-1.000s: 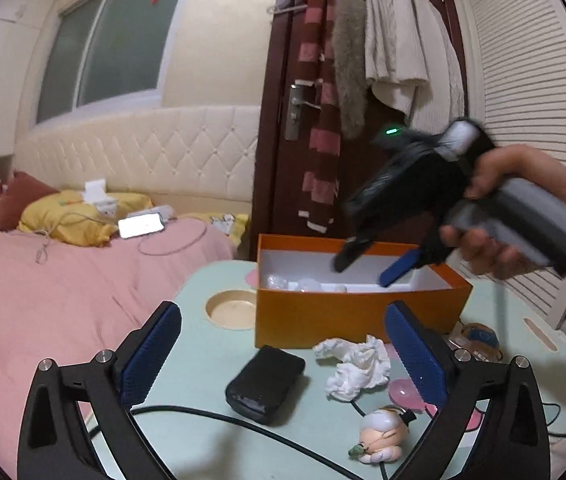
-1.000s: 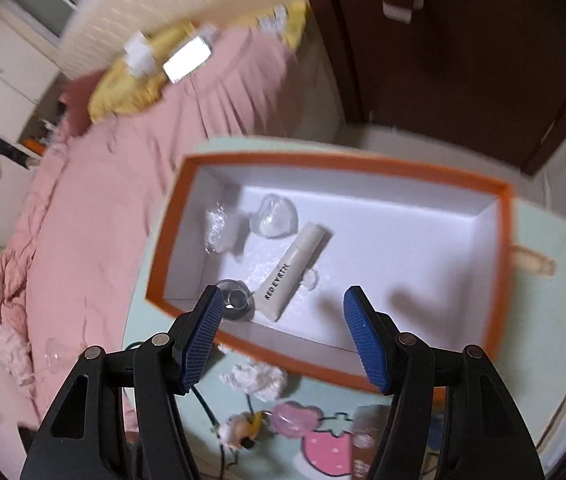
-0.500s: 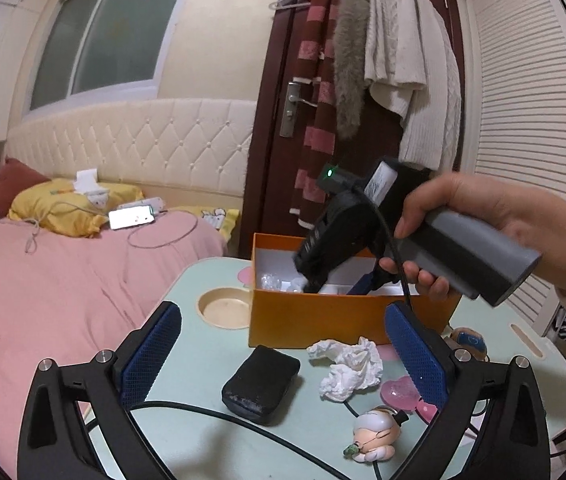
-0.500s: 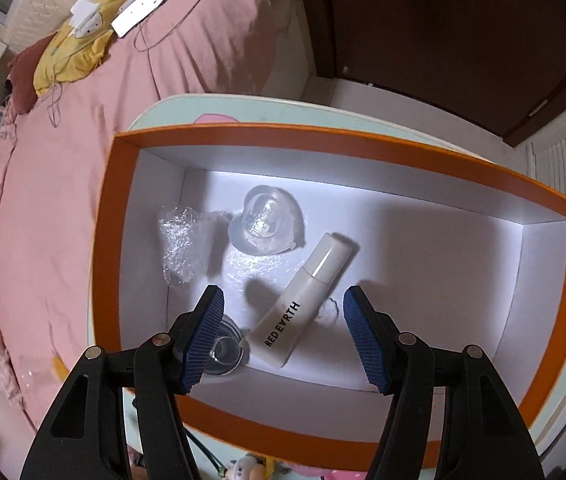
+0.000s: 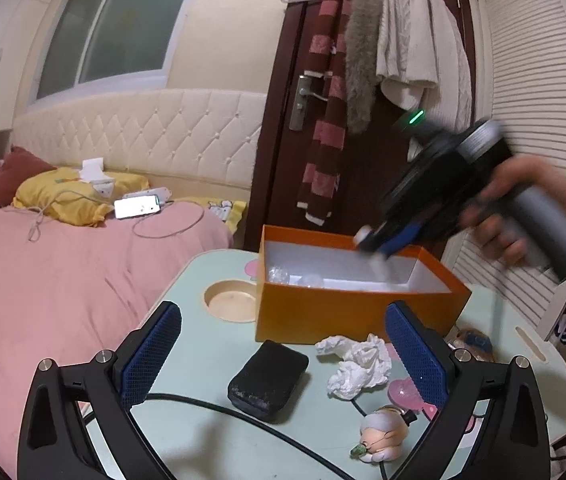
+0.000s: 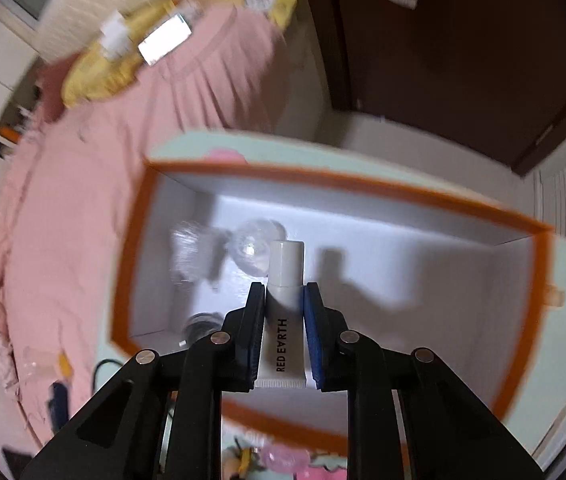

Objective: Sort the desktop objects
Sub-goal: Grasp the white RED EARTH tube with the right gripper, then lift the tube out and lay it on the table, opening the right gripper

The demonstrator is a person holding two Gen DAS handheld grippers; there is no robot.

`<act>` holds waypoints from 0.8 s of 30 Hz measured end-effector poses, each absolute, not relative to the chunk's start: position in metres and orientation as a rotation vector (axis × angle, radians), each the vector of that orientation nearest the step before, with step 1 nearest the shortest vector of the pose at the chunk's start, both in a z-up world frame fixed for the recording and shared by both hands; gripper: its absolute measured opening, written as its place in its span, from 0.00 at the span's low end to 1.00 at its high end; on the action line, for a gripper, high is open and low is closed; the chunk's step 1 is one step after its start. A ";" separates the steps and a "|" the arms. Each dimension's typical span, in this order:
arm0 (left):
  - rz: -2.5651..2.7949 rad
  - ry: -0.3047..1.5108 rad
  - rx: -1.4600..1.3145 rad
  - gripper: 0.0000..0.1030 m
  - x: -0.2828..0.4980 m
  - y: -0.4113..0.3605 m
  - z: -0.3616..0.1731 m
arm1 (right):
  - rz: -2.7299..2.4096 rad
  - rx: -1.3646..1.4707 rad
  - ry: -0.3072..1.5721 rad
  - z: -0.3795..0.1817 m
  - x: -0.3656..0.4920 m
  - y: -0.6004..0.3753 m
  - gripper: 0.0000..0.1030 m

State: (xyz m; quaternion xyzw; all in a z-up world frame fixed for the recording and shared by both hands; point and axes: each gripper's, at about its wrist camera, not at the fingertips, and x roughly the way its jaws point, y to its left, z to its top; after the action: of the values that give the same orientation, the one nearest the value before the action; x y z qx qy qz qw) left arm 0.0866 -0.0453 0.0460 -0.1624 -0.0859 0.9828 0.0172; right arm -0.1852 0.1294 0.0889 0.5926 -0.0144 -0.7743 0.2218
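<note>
My right gripper (image 6: pixel 284 300) is shut on a white "RED EARTH" tube (image 6: pixel 286 280) and holds it above the open orange box (image 6: pixel 363 184). In the left wrist view the right gripper (image 5: pixel 379 246) hangs over the box (image 5: pixel 347 312) with the tube's cap (image 5: pixel 361 235) showing. Clear plastic pieces (image 6: pixel 223 248) and a small round lens-like item (image 6: pixel 203 324) lie in the box. My left gripper (image 5: pixel 283 350) is open and empty, low over the table, above a black pouch (image 5: pixel 269 376) and a crumpled tissue (image 5: pixel 357 368).
The pale green table (image 5: pixel 199 360) has a round cup recess (image 5: pixel 231 300). A small doll figure (image 5: pixel 383 434), a pink item (image 5: pixel 403 392) and a black cable (image 5: pixel 223 408) lie near the front. A pink bed (image 5: pixel 63 272) is at the left, a dark door (image 5: pixel 363 160) behind.
The right gripper went down into the box, shut on the white tube and lifted it clear of the box floor. The left gripper has barely moved.
</note>
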 end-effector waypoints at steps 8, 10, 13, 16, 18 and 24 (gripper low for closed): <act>3.045 -0.342 -0.574 0.99 0.081 -0.051 0.039 | -2.240 1.422 -0.117 0.143 -0.115 0.207 0.20; 3.041 -0.375 -0.594 0.99 0.080 -0.054 0.037 | -2.272 1.433 -0.101 0.134 -0.094 0.227 0.20; 3.033 -0.424 -0.625 0.99 0.078 -0.059 0.034 | -2.279 1.495 -0.092 0.114 -0.072 0.246 0.20; 3.024 -0.473 -0.656 0.99 0.076 -0.063 0.032 | -2.266 1.550 -0.109 0.088 -0.056 0.259 0.20; 3.018 -0.493 -0.680 0.99 0.074 -0.065 0.030 | -2.269 1.569 -0.112 0.071 -0.048 0.263 0.20; 2.980 -0.549 -0.693 0.99 0.068 -0.071 0.047 | -2.251 1.578 -0.171 0.031 -0.036 0.264 0.21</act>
State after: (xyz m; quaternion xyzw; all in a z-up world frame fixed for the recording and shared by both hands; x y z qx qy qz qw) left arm 0.0684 -0.0712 0.0466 -0.2229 -0.1767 0.9585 0.0166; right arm -0.0359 0.2644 0.0313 0.5622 -0.0610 -0.8019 0.1926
